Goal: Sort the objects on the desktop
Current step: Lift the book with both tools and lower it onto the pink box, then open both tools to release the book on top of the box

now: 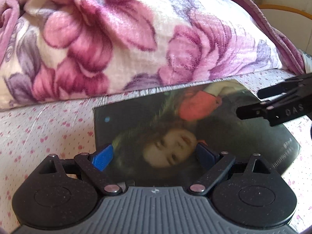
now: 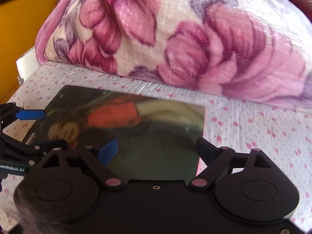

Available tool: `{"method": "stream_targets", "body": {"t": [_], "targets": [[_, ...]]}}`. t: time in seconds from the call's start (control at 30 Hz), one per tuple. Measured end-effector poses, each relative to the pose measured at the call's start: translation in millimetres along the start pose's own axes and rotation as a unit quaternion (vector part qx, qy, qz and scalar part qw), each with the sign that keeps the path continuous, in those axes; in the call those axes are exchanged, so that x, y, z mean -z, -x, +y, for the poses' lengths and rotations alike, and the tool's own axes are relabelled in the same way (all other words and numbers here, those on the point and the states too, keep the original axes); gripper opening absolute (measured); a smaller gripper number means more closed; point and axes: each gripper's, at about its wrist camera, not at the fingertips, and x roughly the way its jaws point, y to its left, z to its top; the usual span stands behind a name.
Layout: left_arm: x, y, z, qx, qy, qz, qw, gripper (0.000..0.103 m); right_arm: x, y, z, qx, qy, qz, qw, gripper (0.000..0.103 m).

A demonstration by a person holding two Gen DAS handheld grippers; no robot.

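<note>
A large dark photo book (image 1: 195, 120) with a girl in an orange top on its cover lies flat on the dotted sheet. It also shows in the right wrist view (image 2: 148, 128). My left gripper (image 1: 154, 156) is open, its blue-padded fingers spread just above the book's near edge. My right gripper (image 2: 158, 152) is open too, hovering over the book's other side. The right gripper also shows in the left wrist view (image 1: 251, 103) at the right. The left gripper shows in the right wrist view (image 2: 37, 128) at the left. Neither holds anything.
A thick folded floral blanket (image 1: 126, 39) in pink and purple lies just behind the book, also in the right wrist view (image 2: 185, 35). The white sheet with pink dots (image 1: 39, 128) covers the surface. A yellow wall (image 2: 17, 39) stands at the left.
</note>
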Motion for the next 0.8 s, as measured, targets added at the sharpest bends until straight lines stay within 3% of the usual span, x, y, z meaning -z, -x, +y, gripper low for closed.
{"method": "stream_targets", "body": {"t": [0.37,0.53,0.67,0.8], "targets": [[36,47,-15,-0.005,0.006,0.030,0.9995,0.092,41,63,34,0.026,-0.015,0.009,1.000,0.089],[54,63,-41,-0.026,-0.067,0.074,0.9946,0.093,51,88,41,0.033,-0.018,0.007,0.999,0.089],[73,85,-49,-0.002,-0.068,0.100,0.9927,0.093,58,108,46,0.038,-0.020,0.005,0.999,0.090],[98,120,-59,-0.023,-0.085,0.092,0.9919,0.093,76,131,57,0.028,-0.035,0.005,0.999,0.090]]}}
